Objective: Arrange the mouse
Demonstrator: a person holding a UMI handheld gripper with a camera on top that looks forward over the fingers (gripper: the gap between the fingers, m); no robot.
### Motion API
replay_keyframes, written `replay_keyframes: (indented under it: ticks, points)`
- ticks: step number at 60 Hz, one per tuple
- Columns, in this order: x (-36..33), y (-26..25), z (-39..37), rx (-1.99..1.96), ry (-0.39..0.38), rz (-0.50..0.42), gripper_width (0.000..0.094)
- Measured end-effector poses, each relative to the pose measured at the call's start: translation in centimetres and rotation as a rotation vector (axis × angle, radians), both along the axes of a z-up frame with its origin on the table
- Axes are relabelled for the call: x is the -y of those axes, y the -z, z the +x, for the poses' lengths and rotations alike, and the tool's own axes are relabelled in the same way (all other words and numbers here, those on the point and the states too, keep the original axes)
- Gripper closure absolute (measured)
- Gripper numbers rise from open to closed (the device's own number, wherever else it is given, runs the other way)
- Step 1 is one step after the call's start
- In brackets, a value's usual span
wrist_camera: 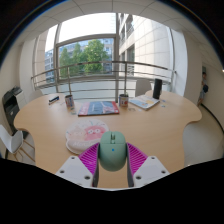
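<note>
- The gripper [112, 158] had its two fingers closed against the sides of a green mouse [112, 150], both pink pads [90, 157] pressing it.
- The mouse sat above the near edge of the wooden table [50, 125].
- Just beyond lay a clear bag [85, 133], farther off a mousepad [98, 108].

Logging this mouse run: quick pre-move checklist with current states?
1. Mouse between the tongs: ok.
2. Both pink pads pressing the mouse: cannot tell; they look close at its sides.
3. Mouse resting on the table or lifted: cannot tell.
4. Bare table straight ahead of the mouse: ok.
5. Clear of the plastic bag just ahead to one side: not ok, it lies close.
6. Mat beyond is unoccupied: ok.
</note>
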State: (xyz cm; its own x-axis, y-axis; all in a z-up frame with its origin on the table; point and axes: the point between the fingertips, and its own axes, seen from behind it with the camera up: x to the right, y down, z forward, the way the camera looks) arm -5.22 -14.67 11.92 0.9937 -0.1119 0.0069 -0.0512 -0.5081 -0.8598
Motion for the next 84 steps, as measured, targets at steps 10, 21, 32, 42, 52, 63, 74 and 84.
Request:
replay_keyframes:
  ticks: [10,21,32,42,52,63,74,84]
  points:
    - [-9.3,-7.9,-3.1,0.025,-0.026,0.134,0.0543]
    - [-17.8,-3.1,-7.9,0.026,-0.085,0.067,0.0541]
    - [-21.0,7.7,-10.2,0.016,-0.109,-0.106,0.0522]
    - [-20.7,12.6,-10.5,0.008,-0.110,-0.206,0.0423]
    - [-19.7,10.0,-10.3,0.042,-0.100,-0.187,0.0098]
    - [-15.6,2.5,-10.0,0.088,-0.062,-0.126,0.0087]
    - [-9.1,-3.3,-11.1,0.063,-0.048,-0.078,0.0089]
    - [-3.3,-4.5,-11.5,0.063,-0.066,-0.075,0.0088]
